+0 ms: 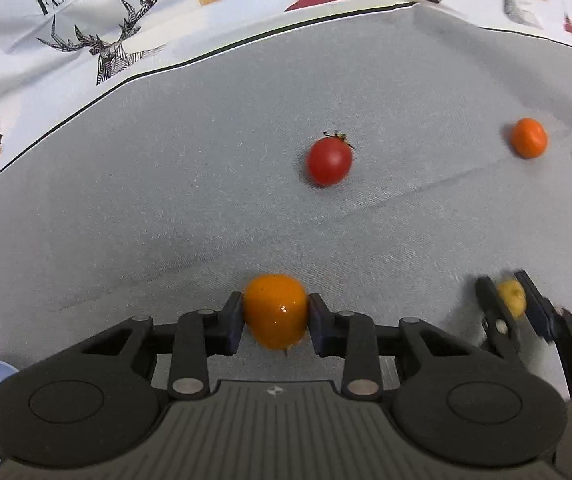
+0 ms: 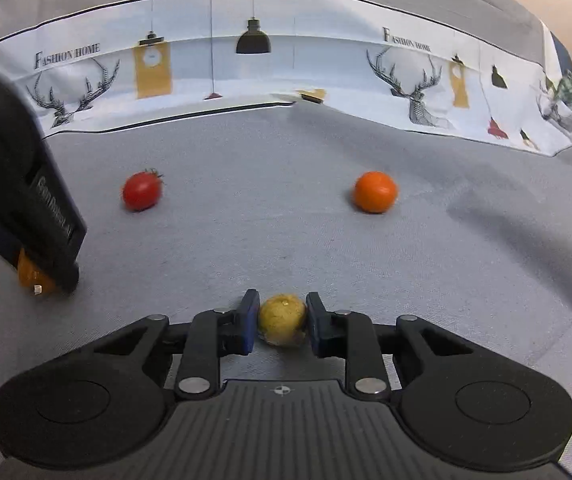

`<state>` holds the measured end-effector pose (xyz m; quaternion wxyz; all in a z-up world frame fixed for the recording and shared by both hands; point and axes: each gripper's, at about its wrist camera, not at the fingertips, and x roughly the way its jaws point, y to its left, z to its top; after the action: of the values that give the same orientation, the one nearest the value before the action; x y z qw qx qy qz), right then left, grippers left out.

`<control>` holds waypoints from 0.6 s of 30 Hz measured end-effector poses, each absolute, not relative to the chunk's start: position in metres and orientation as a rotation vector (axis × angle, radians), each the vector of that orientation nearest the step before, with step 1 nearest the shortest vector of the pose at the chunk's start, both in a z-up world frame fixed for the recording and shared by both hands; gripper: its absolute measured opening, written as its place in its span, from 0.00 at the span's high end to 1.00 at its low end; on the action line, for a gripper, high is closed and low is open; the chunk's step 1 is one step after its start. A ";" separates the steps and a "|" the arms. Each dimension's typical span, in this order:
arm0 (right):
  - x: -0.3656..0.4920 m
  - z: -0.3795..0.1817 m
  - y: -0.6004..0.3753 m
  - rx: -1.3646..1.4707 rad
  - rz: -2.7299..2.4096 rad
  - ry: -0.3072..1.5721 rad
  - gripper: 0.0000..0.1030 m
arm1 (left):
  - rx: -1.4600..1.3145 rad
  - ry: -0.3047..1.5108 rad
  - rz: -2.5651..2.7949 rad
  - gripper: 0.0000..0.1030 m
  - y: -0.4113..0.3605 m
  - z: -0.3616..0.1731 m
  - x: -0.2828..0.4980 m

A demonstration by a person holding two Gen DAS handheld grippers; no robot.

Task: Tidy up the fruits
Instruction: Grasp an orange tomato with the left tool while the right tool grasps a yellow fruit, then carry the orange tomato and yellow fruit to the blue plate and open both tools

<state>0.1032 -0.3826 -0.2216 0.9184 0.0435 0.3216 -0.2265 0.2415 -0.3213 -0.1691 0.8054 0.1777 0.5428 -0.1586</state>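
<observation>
Left gripper [image 1: 275,322] clamps a glossy orange fruit [image 1: 275,310] between its two pads, low over the grey table [image 1: 165,208]. Right gripper [image 2: 281,322] pinches a small yellow fruit [image 2: 282,318] the same way, close to the cloth surface. Ahead of both lie a red tomato [image 1: 329,160] with its green stem cap and, well apart from it to the right, a round orange tangerine [image 1: 529,137]. Beyond the fruits, a white patterned cloth [image 2: 286,68] printed with deer heads, lamps and "FASHION HOME" runs along the far edge of the table.
</observation>
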 end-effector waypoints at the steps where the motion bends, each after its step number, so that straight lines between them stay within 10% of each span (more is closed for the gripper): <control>1: 0.102 -0.220 -0.384 0.105 -0.465 0.651 0.75 | 0.363 1.174 -0.341 0.64 -0.316 -0.166 0.240; 18: -0.031 -0.078 -0.336 0.248 -0.279 0.507 0.74 | 0.261 1.115 -0.220 0.64 -0.117 -0.019 0.076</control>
<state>-0.0307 -0.3362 -0.0779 0.9510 0.1217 0.2491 -0.1370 0.0761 -0.1165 -0.0191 0.8349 0.1230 0.5263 -0.1039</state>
